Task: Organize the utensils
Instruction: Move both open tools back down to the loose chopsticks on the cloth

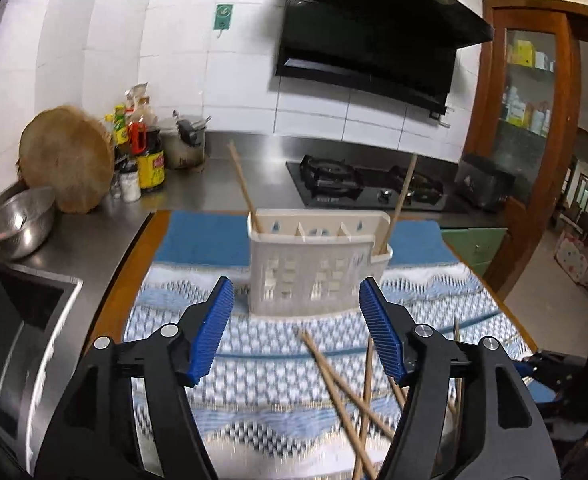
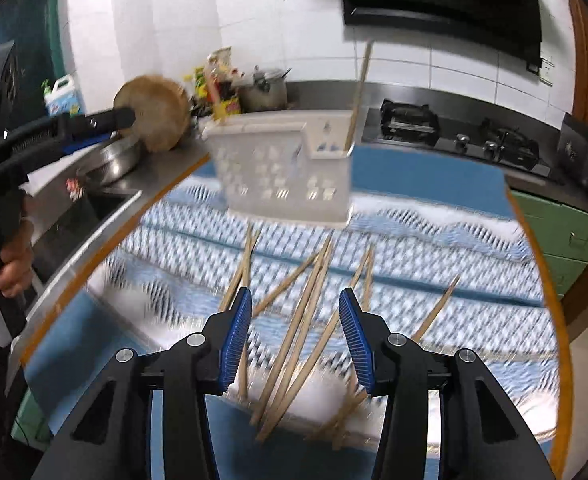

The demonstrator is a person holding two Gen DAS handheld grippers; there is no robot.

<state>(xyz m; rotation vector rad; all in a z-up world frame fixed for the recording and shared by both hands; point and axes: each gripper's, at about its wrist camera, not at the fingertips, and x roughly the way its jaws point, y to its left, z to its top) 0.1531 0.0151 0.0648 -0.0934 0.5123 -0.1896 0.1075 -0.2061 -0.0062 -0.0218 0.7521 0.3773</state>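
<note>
In a tiled kitchen, a steel bowl (image 1: 17, 222) and a round wooden board (image 1: 67, 160) sit on the counter far to the left of the left gripper (image 1: 296, 312), whose blue-padded jaws stand wide apart with nothing between them. Straight ahead of its fingers (image 1: 213, 332) a white slotted basket (image 1: 314, 276) stands upright on a blue patterned cloth (image 1: 253, 364); one chopstick (image 1: 242, 184) leans out of the basket's left end and another (image 1: 402, 196) out of its right. Loose chopsticks (image 1: 342, 400) lie crossed on the cloth just below and to the right of those fingers. The right gripper (image 2: 296, 324), jaws also parted and holding nothing, hovers over the scattered pile (image 2: 302, 332), several sticks showing in the gap between its pads. Beyond lies a black gas stove (image 2: 458, 136).
</note>
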